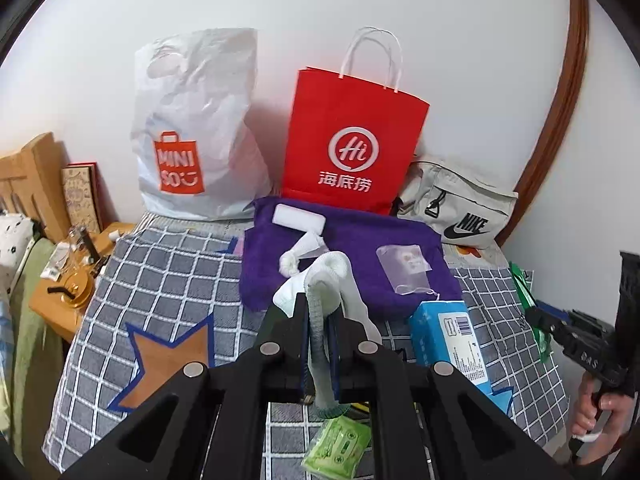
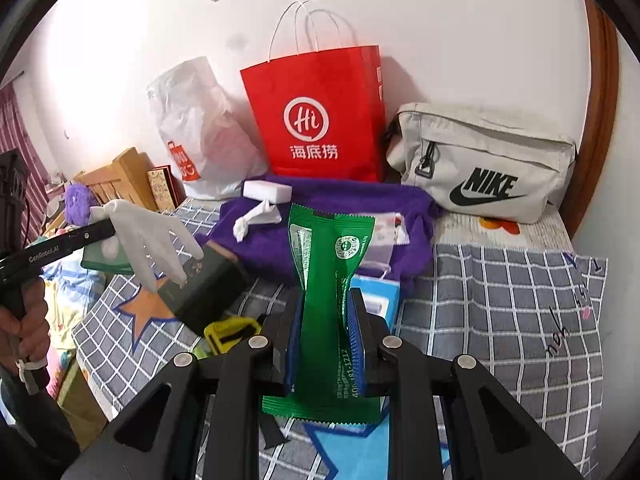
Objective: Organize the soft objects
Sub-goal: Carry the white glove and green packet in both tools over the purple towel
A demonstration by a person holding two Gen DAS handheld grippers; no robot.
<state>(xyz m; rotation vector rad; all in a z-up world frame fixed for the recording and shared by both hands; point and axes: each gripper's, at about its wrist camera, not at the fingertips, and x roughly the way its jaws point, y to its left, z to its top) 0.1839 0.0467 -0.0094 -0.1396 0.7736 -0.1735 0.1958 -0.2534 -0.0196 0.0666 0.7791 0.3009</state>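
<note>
A: Left wrist view first: our left gripper (image 1: 319,312) is clamped tight on a white glove (image 1: 320,280), which hangs limp between the pads and off the bed. In the right wrist view we see the same glove (image 2: 148,236) dangling out at the left, fingers drooping.

B: And our right gripper (image 2: 324,320) is pinched narrow on a green packet (image 2: 332,280), held upright, its waist squeezed between the blue pads (image 2: 356,344). So we have one thing in each hand, both lifted clear of the checked bedspread (image 2: 500,300).

A: Moving outward, what is left? On the purple towel (image 1: 348,252), just beyond the grippers, we still see a white block (image 1: 298,218), a knotted white cloth (image 1: 300,252) and a clear pouch (image 1: 404,266). A blue tissue pack (image 1: 444,332) lies near right, a green patterned pack (image 1: 336,448) right below our left gripper.

B: At the far wall stand the white plastic bag (image 1: 196,128), the red paper bag (image 1: 352,136) and the grey waist bag (image 1: 460,208). We cannot see inside any of them, so we cannot tell what has gone in.

A: Then we judge ourselves early to midway: two items in hand and not yet put anywhere, several more loose on the bed.

B: Agreed; which bag takes them, we cannot say.
</note>
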